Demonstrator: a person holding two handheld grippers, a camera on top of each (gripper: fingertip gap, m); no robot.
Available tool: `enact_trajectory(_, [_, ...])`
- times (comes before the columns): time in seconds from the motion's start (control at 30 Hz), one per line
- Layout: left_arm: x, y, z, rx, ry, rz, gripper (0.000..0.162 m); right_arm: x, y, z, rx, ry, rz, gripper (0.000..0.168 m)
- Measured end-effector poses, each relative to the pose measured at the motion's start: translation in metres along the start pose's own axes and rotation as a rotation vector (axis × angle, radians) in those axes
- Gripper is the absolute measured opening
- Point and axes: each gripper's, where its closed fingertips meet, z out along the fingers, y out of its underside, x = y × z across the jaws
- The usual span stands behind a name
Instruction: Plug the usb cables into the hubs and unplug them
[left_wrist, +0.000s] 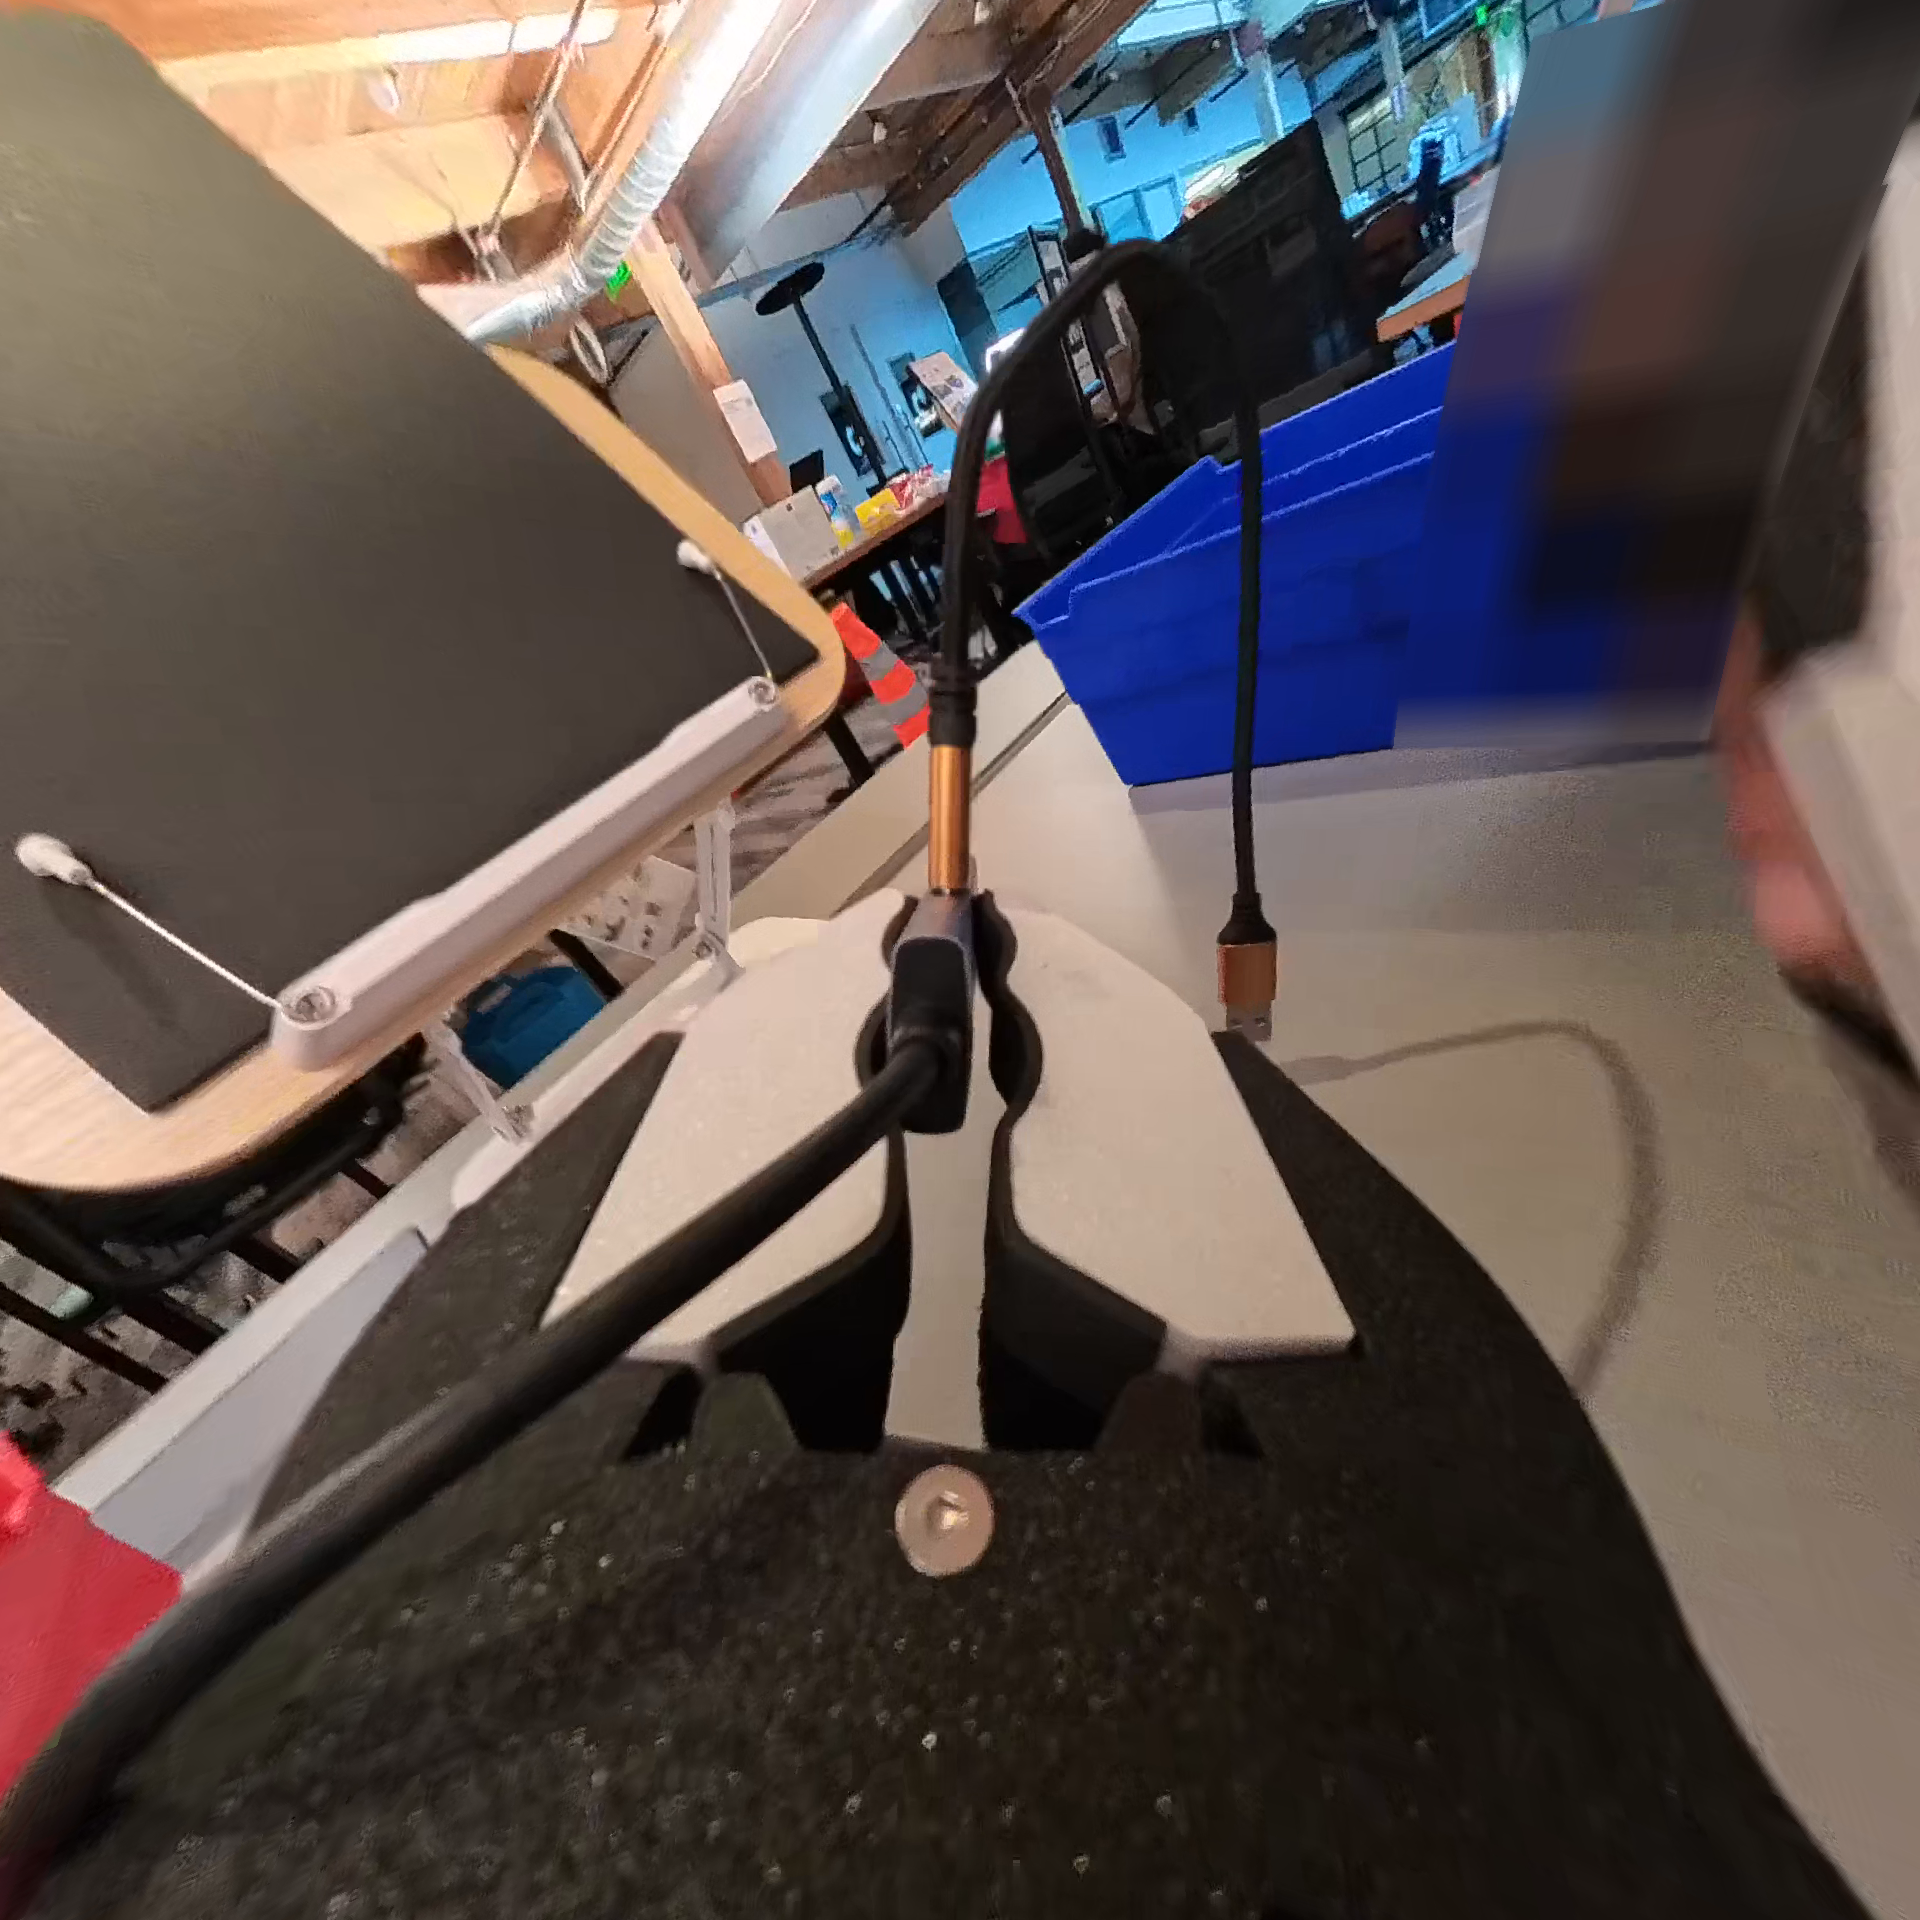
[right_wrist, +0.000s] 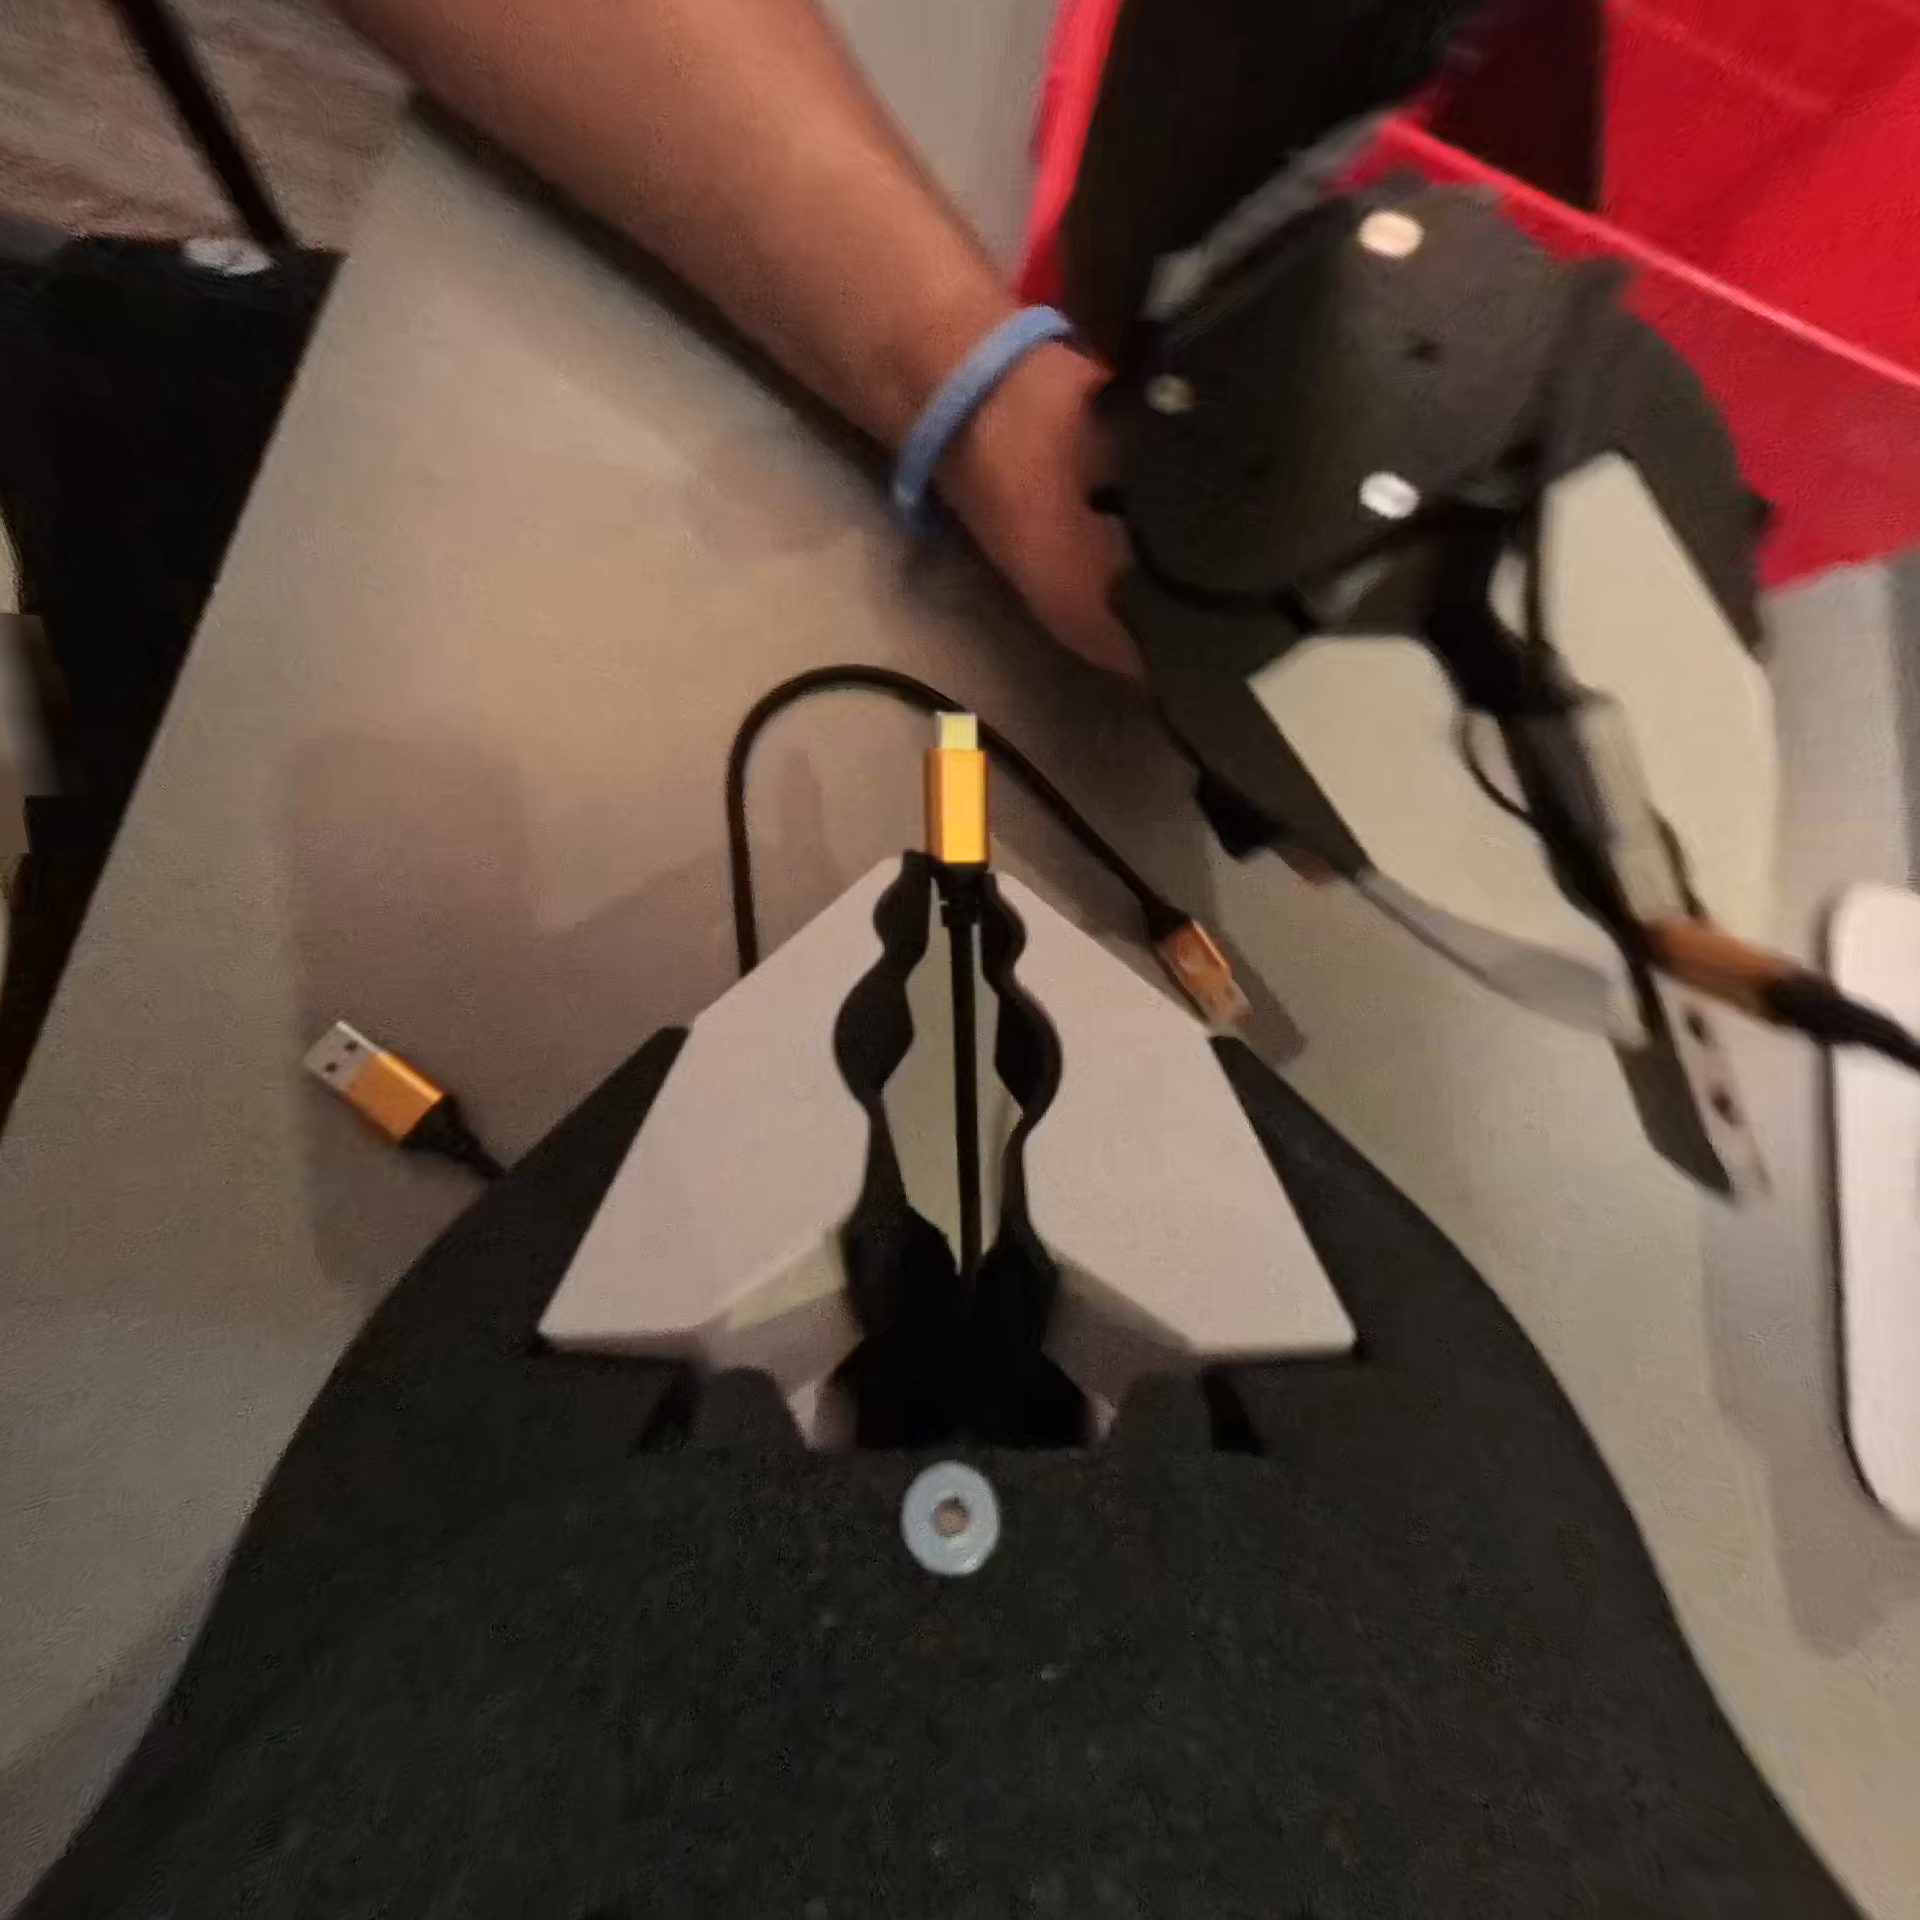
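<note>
My left gripper (left_wrist: 943, 906) is shut on a black connector (left_wrist: 928, 1029) with an orange-sleeved plug (left_wrist: 951, 816) set in its far end. That plug's black cable arches up and hangs down to an orange USB plug (left_wrist: 1247, 961) whose tip is at the table. My right gripper (right_wrist: 951, 868) is shut on a thin black cable just behind an orange plug (right_wrist: 954, 795) that points away from me. A hand (right_wrist: 1029, 520) holds the left gripper (right_wrist: 1652, 961), blurred, at the upper right. Two more orange plugs show, one on the table (right_wrist: 374, 1081), one by my right finger (right_wrist: 1195, 966).
Grey table (right_wrist: 468, 623). Stacked blue bins (left_wrist: 1247, 623) stand at the far right of it, a red bin (right_wrist: 1766, 260) by the left gripper. A white flat object (right_wrist: 1870, 1195) lies at the right edge. A black pad on a wooden board (left_wrist: 312, 520) stands left, off the table. Across from one pair of fingers to the other is roughly 12 centimetres.
</note>
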Motion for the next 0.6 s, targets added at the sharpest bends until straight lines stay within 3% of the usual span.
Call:
enact_trajectory(0.17, [0.021, -0.009, -0.001, 0.037, 0.020, 0.270, 0.010, 0.032, 0.022, -0.077, 0.083, 0.402, 0.331, 0.007])
enact_trajectory(0.27, [0.038, -0.012, -0.002, 0.039, 0.019, 0.514, 0.010, 0.026, 0.020, -0.107, 0.151, 0.536, 0.422, 0.006])
enact_trajectory(0.4, [0.060, -0.019, -0.004, 0.054, 0.030, 0.740, 0.010, 0.027, 0.040, -0.127, 0.009, 0.615, 0.450, 0.006])
enact_trajectory(0.47, [0.068, -0.021, -0.005, 0.062, 0.031, 0.833, 0.010, 0.020, 0.039, -0.119, 0.006, 0.511, 0.526, 0.007])
enact_trajectory(0.6, [0.084, -0.020, -0.006, 0.074, 0.050, 1.004, 0.009, 0.018, 0.062, -0.091, -0.178, 0.430, 0.539, 0.007])
